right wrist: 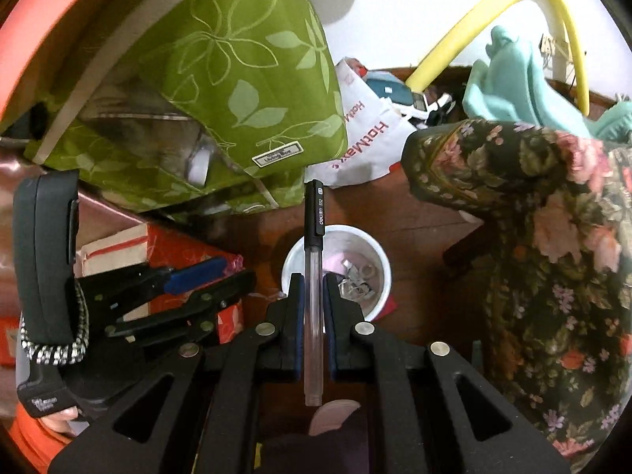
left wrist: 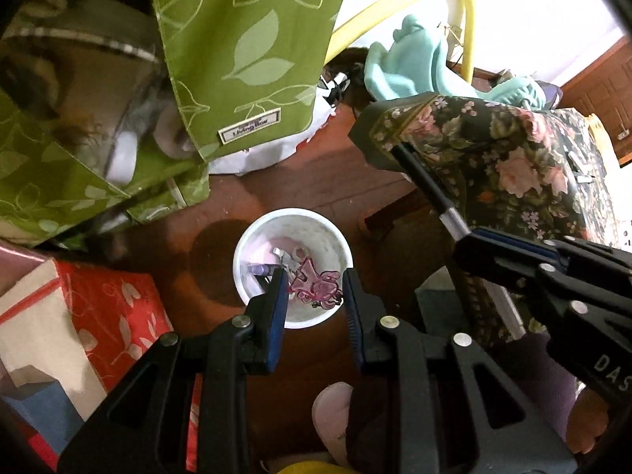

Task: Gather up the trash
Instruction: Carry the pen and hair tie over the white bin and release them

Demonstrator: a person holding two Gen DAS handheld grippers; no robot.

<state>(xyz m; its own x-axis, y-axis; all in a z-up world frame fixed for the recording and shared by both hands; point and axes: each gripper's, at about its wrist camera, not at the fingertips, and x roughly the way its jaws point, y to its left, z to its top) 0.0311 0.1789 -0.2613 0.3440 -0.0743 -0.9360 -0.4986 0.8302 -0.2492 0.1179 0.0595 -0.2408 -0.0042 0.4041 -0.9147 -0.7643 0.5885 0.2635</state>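
A white cup (left wrist: 252,237) stands on the brown floor and holds small scraps, among them a pink transparent piece (left wrist: 318,286). My left gripper (left wrist: 314,280) hangs open and empty right above the cup. My right gripper (right wrist: 313,280) is shut on a pen (right wrist: 314,245) with a black cap and clear barrel, held above the same white cup (right wrist: 379,272). In the left wrist view the right gripper (left wrist: 513,252) and the pen (left wrist: 426,185) show at the right. In the right wrist view the left gripper (right wrist: 205,276) shows at the left.
A green leaf-print bag (left wrist: 245,47) lies behind the cup, a red patterned box (left wrist: 114,308) to its left, and a floral cloth (left wrist: 513,166) to its right. A white plastic bag (right wrist: 363,142), a yellow hose (right wrist: 474,27) and a teal object (right wrist: 509,87) lie farther back.
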